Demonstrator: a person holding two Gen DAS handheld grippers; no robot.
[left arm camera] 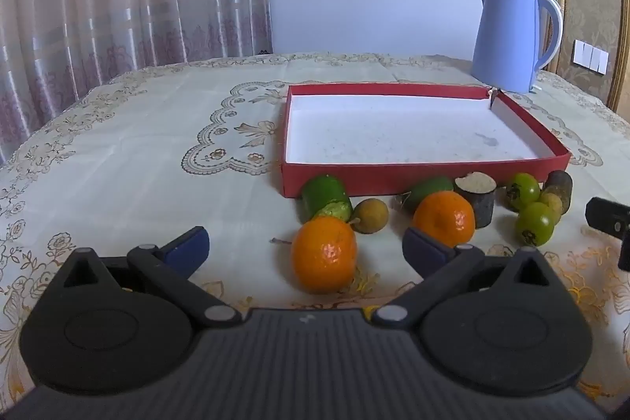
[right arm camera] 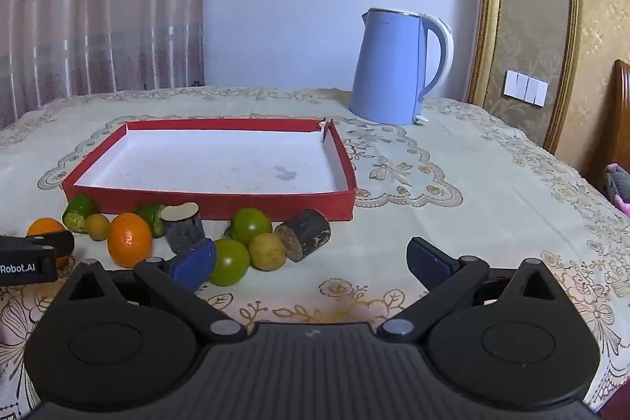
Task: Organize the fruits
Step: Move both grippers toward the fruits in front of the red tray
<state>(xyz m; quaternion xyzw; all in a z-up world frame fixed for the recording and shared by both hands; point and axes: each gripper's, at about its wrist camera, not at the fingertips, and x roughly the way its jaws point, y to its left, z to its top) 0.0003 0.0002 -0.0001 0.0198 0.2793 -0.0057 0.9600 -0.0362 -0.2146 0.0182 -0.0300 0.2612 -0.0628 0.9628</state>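
Observation:
A red tray (left arm camera: pixel 425 179) with a white floor lies on the table; it also shows in the right wrist view (right arm camera: pixel 212 201). Fruit lies along its near wall: two oranges (left arm camera: pixel 323 254) (left arm camera: pixel 444 216), green cut pieces (left arm camera: pixel 325 201), green round fruits (left arm camera: pixel 534 223), small yellowish fruits (left arm camera: pixel 370 216) and dark cut cylinders (left arm camera: pixel 477 197). My left gripper (left arm camera: pixel 305 248) is open, its fingers either side of the near orange, not touching it. My right gripper (right arm camera: pixel 311 262) is open and empty, just right of a green fruit (right arm camera: pixel 229 261) and a yellow fruit (right arm camera: pixel 267 251).
A blue kettle (left arm camera: pixel 510 38) stands behind the tray's far right corner, also seen in the right wrist view (right arm camera: pixel 393 65). A lace tablecloth (left arm camera: pixel 138 152) covers the table. Curtains hang at the left. The other gripper's tip shows at each view's edge (right arm camera: pixel 37 256).

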